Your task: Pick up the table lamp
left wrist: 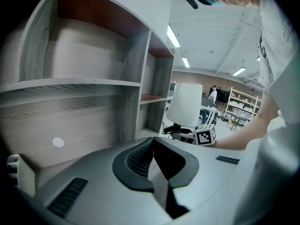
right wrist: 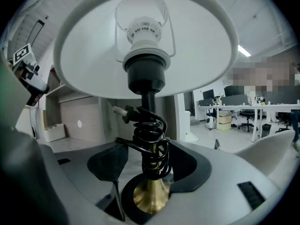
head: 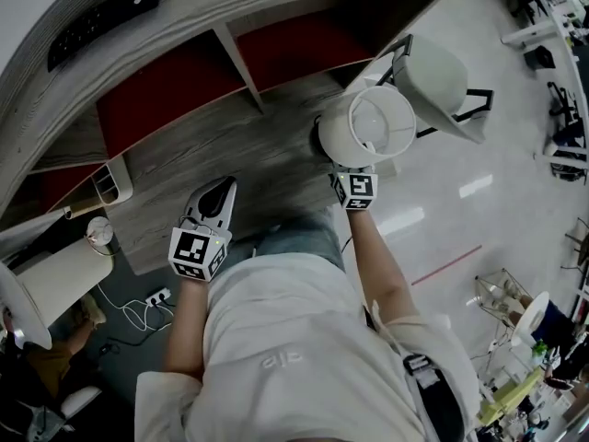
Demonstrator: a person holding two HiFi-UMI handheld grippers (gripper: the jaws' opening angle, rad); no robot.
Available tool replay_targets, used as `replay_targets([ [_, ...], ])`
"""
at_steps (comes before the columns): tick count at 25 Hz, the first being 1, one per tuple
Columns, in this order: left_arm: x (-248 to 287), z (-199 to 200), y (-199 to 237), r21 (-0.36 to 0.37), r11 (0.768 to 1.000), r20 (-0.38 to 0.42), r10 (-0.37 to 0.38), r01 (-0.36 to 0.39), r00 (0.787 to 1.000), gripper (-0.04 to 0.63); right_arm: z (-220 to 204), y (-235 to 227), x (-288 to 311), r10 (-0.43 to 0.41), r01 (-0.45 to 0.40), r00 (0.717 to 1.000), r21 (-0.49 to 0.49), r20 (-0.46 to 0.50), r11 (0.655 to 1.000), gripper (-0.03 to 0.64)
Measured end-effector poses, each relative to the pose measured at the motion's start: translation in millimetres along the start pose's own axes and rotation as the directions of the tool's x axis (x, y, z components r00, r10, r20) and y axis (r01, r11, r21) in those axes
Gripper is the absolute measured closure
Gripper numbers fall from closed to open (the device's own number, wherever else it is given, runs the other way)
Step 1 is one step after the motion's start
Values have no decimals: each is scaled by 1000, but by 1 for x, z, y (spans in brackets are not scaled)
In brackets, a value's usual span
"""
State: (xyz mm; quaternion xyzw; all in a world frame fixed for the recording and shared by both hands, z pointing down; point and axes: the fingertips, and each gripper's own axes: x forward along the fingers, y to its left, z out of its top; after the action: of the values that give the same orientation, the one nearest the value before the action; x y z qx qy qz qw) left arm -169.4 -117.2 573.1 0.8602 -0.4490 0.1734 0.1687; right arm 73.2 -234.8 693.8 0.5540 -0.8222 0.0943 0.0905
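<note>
The table lamp (head: 368, 129) has a white shade, a black stem wound with its black cord (right wrist: 151, 146) and a brass base (right wrist: 151, 196). It stands at the right end of the grey wooden desk (head: 267, 155). My right gripper (head: 353, 175) reaches in under the shade. In the right gripper view its jaws (right wrist: 149, 165) stand wide open on either side of the stem, with a gap at each pad. My left gripper (head: 219, 190) rests low over the desk to the left, pointing at the shelves. It (left wrist: 152, 165) is shut with nothing in it. From there the lamp (left wrist: 185, 104) shows at the right.
Shelf compartments with red backs (head: 166, 90) rise behind the desk. A small white organiser (head: 110, 182) sits at the desk's left end. A white chair (head: 433, 72) stands just beyond the lamp. A power strip (head: 156, 297) lies on the floor at the left.
</note>
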Motion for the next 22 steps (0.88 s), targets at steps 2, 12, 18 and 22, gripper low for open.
replay_targets([
  [2, -1, -2, -1, -5, 1000, -6, 13, -13, 1000, 579, 2, -2, 6, 11, -11, 1000, -4, 8, 1000, 336],
  [12, -10, -5, -5, -5, 998, -14, 60, -61, 998, 579, 12, -5, 26, 24, -24, 999, -33, 24, 999, 348],
  [18, -23, -10, -8, -6, 996, -21, 83, -84, 996, 578, 14, -8, 27, 12, -11, 1000, -45, 22, 999, 389],
  [22, -31, -16, -8, -5, 995, -28, 95, -95, 995, 578, 19, -9, 27, 1, 2, 999, -72, 35, 997, 442],
])
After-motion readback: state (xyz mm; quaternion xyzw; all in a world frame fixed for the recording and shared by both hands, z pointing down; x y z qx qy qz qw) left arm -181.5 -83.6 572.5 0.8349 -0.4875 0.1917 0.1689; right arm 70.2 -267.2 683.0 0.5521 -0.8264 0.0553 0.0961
